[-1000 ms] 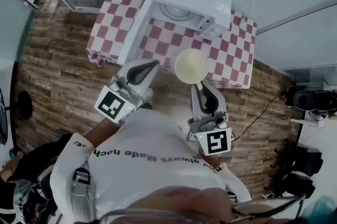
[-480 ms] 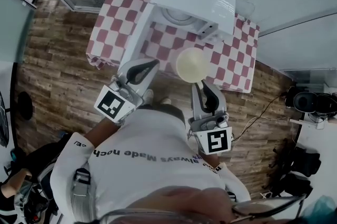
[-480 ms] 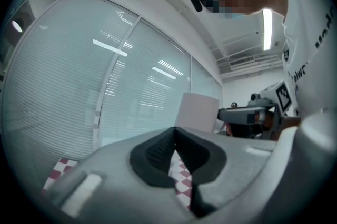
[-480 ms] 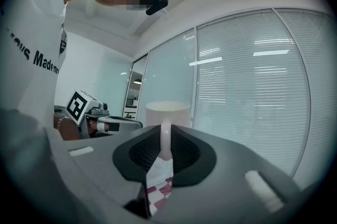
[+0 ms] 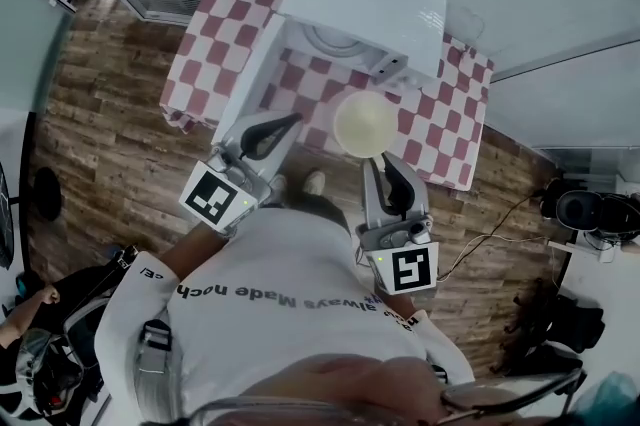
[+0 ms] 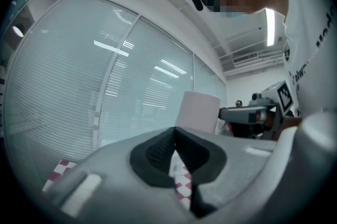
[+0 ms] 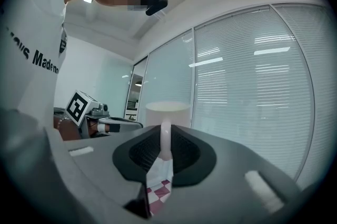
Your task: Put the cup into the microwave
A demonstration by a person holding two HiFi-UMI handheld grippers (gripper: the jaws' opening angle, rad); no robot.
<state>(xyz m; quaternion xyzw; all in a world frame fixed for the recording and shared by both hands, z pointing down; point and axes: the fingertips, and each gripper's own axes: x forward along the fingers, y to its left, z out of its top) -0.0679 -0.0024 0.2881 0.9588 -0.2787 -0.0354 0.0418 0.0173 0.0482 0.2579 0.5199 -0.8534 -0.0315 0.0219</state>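
Overhead, in the head view, the cup [image 5: 365, 122] shows as a pale round disc held out in the air in front of the person, above the near edge of the checked table [image 5: 445, 129] and short of the microwave [image 5: 365, 9], whose door [image 5: 248, 69] stands swung open on the left. The right gripper [image 5: 379, 160] reaches it from behind; the left gripper [image 5: 291, 121] sits beside it, a little apart.

In the left gripper view, the left gripper [image 6: 175, 136] has its pads pressed together on nothing, and the cup [image 6: 198, 110] stands off to its right.

In the right gripper view, the right gripper [image 7: 165, 140] is clamped on the cup's thin handle [image 7: 165, 136], with the body of the cup [image 7: 167, 111] just beyond the pads.

The likely risk is that a grip on the handle alone lets the cup swing or tip on the way in, or that its rim knocks the top of the opening or the open door if it goes in too high or off-line.

The cup is upright: its long axis runs vertical, mouth up, handle pointing back toward the person
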